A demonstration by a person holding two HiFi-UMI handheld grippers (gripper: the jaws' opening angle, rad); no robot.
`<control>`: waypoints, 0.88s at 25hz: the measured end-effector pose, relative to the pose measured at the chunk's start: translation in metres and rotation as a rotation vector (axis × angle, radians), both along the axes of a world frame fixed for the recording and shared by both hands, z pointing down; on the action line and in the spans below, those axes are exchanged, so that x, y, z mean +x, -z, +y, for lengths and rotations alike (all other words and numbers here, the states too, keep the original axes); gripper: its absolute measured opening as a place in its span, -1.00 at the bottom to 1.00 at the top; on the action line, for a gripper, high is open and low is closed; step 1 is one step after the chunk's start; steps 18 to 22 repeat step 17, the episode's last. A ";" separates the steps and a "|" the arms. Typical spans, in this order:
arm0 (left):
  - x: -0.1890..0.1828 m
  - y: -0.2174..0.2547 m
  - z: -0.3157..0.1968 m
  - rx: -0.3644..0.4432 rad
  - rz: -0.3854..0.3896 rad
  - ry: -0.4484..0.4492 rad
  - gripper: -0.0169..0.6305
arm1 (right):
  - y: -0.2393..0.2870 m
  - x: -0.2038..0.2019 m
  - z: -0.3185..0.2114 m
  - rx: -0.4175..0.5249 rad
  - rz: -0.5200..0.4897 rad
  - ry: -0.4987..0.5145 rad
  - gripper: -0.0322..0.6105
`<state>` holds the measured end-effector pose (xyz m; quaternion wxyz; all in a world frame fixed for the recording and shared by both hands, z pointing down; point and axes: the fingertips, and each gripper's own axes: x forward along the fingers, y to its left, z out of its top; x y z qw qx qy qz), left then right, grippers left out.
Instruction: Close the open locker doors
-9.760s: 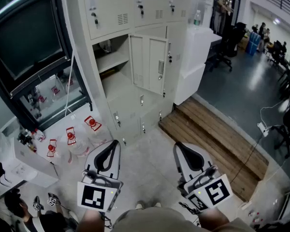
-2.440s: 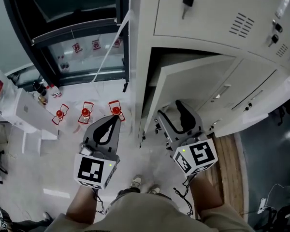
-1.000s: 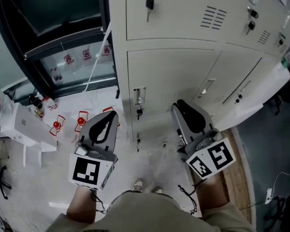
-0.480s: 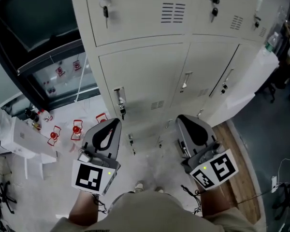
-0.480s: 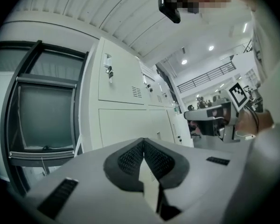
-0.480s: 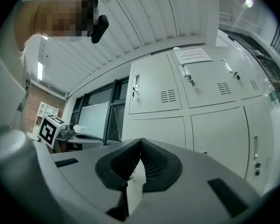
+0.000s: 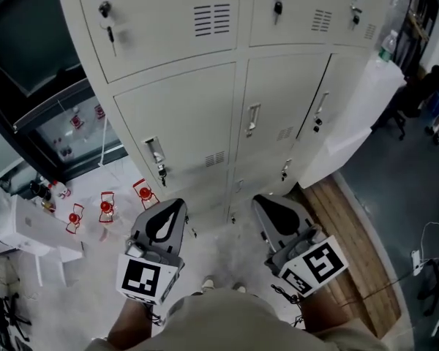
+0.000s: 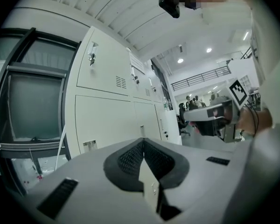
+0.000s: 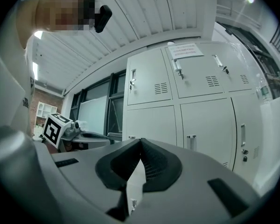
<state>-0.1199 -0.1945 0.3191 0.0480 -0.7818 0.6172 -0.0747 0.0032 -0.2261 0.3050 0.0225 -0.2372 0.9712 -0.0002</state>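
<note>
Locker doors point(image 7: 177, 115) look flush, prob. done — left gripper point(image 7: 178, 204) & right gripper point(image 7: 258, 199) both pinched together, empty; we'd eye each latch point(image 7: 155, 154) side.

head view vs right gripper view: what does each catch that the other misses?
Head view only: the floor with red-topped items on it, and the wooden step. Right gripper view only: a paper notice on a top door, and the ceiling. Both: the lockers with every visible door shut, the left gripper, and the right gripper, shut and empty.
</note>
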 end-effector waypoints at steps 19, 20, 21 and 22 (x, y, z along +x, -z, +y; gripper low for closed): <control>0.008 0.003 0.000 0.009 -0.009 -0.005 -0.92 | 0.000 -0.001 0.004 0.015 0.014 0.017 -0.88; 0.008 0.003 0.000 0.009 -0.009 -0.005 -0.92 | 0.000 -0.001 0.004 0.015 0.014 0.017 -0.88; 0.008 0.003 0.000 0.009 -0.009 -0.005 -0.92 | 0.000 -0.001 0.004 0.015 0.014 0.017 -0.88; 0.008 0.003 0.000 0.009 -0.009 -0.005 -0.92 | 0.000 -0.001 0.004 0.015 0.014 0.017 -0.88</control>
